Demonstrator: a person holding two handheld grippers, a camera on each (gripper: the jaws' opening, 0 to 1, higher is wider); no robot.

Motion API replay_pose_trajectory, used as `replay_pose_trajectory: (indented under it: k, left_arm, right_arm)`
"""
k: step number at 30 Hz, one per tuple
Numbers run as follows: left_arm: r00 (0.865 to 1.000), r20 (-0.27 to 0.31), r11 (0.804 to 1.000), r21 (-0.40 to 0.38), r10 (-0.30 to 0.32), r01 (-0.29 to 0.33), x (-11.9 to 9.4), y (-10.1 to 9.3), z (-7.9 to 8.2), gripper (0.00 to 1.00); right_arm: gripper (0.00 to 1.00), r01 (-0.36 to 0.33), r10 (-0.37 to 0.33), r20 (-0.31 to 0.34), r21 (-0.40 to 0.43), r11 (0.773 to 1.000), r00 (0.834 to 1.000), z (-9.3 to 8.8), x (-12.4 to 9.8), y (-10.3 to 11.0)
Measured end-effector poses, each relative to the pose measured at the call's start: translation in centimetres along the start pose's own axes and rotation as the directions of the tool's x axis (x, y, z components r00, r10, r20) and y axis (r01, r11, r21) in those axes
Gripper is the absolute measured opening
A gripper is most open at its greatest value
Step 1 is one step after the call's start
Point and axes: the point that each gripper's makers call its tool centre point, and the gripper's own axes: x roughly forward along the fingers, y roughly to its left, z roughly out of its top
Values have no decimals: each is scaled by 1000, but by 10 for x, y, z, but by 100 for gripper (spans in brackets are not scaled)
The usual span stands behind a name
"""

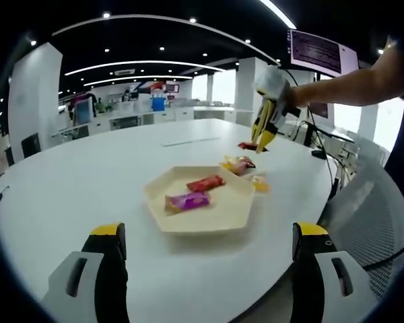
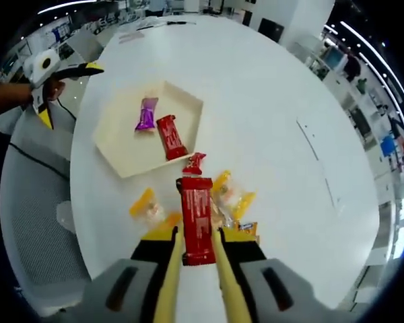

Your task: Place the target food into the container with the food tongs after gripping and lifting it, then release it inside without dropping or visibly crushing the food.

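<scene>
A big white round tabletop (image 1: 87,182) is seen in an open office. Long curved ceiling lights (image 1: 141,66) are lit, and bright windows (image 1: 222,86) are seen far behind.

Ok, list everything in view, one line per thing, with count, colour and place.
Table: one, white, round, under everything.
Tray: one, cream, hexagonal, middle of the table.
Purple snack pack: one, inside the tray.
Red snack pack: one, inside the tray beside the purple one.
Red snack bar: one, held between the right gripper's jaws, above the table.
Loose wrapped snacks: several, yellow and orange, on the table just outside the tray.
Mesh chair: one, grey, at the table edge.
Wall screen: one, dark, overhead.
Left gripper: jaws wide apart, yellow-tipped.
Right gripper: yellow jaws, closed on the bar.
</scene>
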Motion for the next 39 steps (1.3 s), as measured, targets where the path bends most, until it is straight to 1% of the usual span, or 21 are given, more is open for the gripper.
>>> replay_pose_trajectory:
  k: [8, 14, 19, 23, 27, 31, 32, 39]
  left_arm:
    - [1000, 2, 1000, 1, -4, 4, 0, -1, 1, 100]
    - [1000, -2, 1000, -19, -4, 4, 0, -1, -1, 100]
    - [1000, -1, 1000, -16, -1, 1, 0, 0, -1, 100]
    - [1000, 3, 1000, -19, 0, 0, 0, 0, 0, 100]
    - [1000, 6, 1000, -16, -1, 1, 0, 0, 0, 100]
    - [1000, 4, 1000, -10, -3, 3, 0, -1, 1, 100]
    - [1000, 4, 1000, -10, -4, 4, 0, -1, 1, 100]
    - [1000, 6, 1000, -11, 0, 0, 0, -1, 1, 100]
  right_arm:
    - [23, -9, 9, 21, -22, 1000, 1000, 26, 2, 9]
    - [23, -17, 18, 26, -43, 999, 1000, 45, 4, 13]
    - [23, -22, 24, 38, -57, 998, 999, 63, 6, 19]
    - [23, -31, 35, 52, -75, 997, 998, 82, 10, 26]
    - [23, -42, 47, 58, -90, 995, 997, 100, 14, 35]
    - [23, -49, 56, 64, -107, 993, 996, 112, 16, 43]
    - [23, -50, 58, 65, -119, 992, 996, 118, 16, 46]
    - [23, -67, 81, 74, -172, 983, 994, 141, 17, 66]
